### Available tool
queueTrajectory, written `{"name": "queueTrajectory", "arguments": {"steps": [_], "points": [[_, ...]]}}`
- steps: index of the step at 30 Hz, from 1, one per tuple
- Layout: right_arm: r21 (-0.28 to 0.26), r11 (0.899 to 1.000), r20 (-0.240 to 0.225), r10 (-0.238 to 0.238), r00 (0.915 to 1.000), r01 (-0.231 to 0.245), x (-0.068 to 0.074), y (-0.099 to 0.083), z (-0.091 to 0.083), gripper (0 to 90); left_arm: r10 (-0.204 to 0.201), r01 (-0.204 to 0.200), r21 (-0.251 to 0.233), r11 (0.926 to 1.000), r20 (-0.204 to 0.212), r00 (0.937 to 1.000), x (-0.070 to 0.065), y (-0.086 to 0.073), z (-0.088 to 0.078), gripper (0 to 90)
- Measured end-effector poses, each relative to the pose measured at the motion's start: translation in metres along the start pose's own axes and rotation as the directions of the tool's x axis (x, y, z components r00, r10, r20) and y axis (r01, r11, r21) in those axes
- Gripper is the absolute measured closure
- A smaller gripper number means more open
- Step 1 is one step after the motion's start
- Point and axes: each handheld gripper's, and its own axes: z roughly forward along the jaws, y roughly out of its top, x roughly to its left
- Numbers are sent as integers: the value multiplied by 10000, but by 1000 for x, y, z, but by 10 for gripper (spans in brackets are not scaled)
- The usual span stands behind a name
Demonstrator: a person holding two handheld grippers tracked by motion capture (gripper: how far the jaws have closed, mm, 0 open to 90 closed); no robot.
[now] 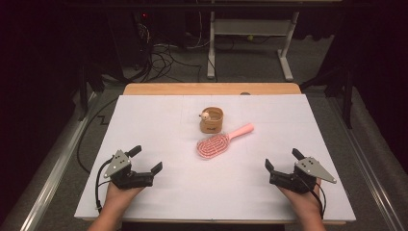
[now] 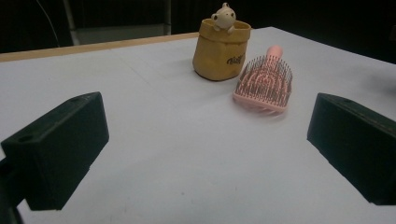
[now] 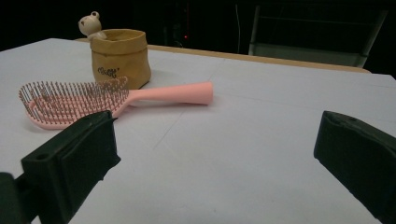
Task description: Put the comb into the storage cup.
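Near the desk's front edge we hold the left gripper (image 1: 146, 159) by the left corner and the right gripper (image 1: 281, 160) by the right corner, both with jaws spread wide and nothing between them. Well apart from our fingers, the pink hairbrush (image 1: 219, 142) lies bristles up around the middle of the white desk (image 1: 312, 125), its handle angled toward the far right, just beside the tan pouch (image 1: 212, 120) with a small bear figure (image 1: 205, 115) on its rim.

Pink hairbrush (image 1: 219, 142) lies bristles up, mid-table, just beside an upright tan pouch (image 1: 211, 120) bearing a small bear figure.
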Motion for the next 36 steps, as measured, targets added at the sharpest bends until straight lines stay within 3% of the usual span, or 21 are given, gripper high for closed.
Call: {"name": "queueTrajectory", "arguments": {"steps": [10,18,29,30,36], "points": [[-16,10000,-22,-5,10000,5,2,0,-1,2,-94,94,-90,9999,17,10000,0,0,-1,0],[238,9997,-431,-52,9991,63,4,1,0,33,1,-2,-113,9999,-52,10000,0,0,-1,0],[314,9992,-736,-214,9971,237,11,2,0,256,88,-90,-132,9999,-170,9998,2,0,-1,0],[403,9987,-934,-275,9952,314,12,3,1,342,88,-89,-119,9999,-150,9998,2,0,0,0],[783,9955,-1562,-399,9869,527,18,3,7,506,137,-139,-178,9997,-118,9998,2,0,0,0]]}}
